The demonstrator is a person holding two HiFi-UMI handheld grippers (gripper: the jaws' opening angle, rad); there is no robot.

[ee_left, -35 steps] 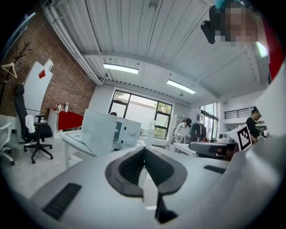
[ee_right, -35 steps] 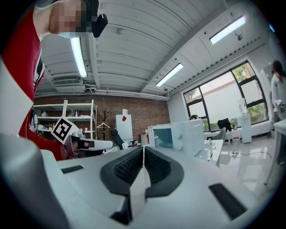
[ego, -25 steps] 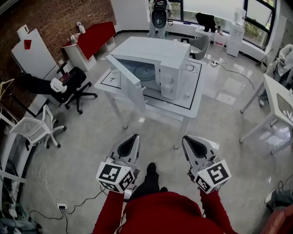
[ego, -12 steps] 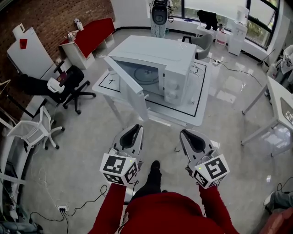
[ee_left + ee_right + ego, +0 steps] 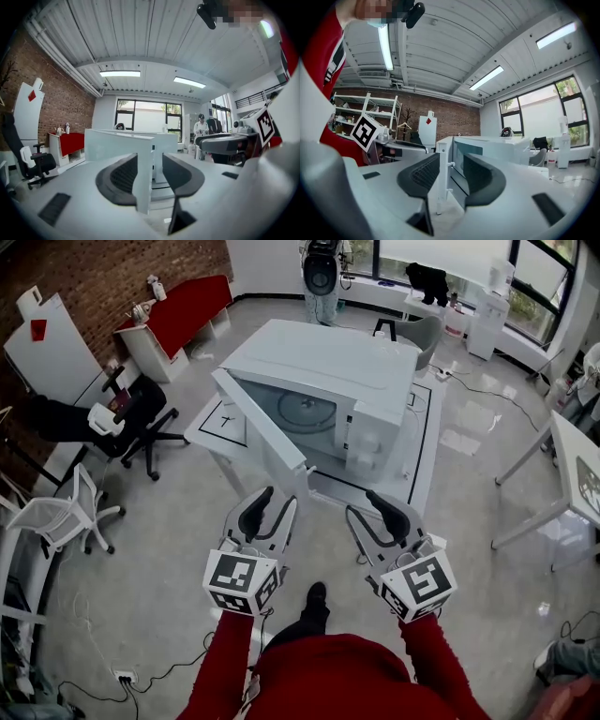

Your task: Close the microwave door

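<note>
While door (image 5: 258, 423) juts lengthwise from microwave (image 5: 328, 357) toward person, left gripper (image 5: 278, 499) and right gripper (image 5: 361, 503) jaws opening, pinching nothing.

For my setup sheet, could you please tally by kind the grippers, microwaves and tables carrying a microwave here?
Grippers: 2, left gripper and right gripper, jaws opening, the door edge seen through each gap, ungripped
Microwave: 1
Table under it: 1
Total: 4
</note>
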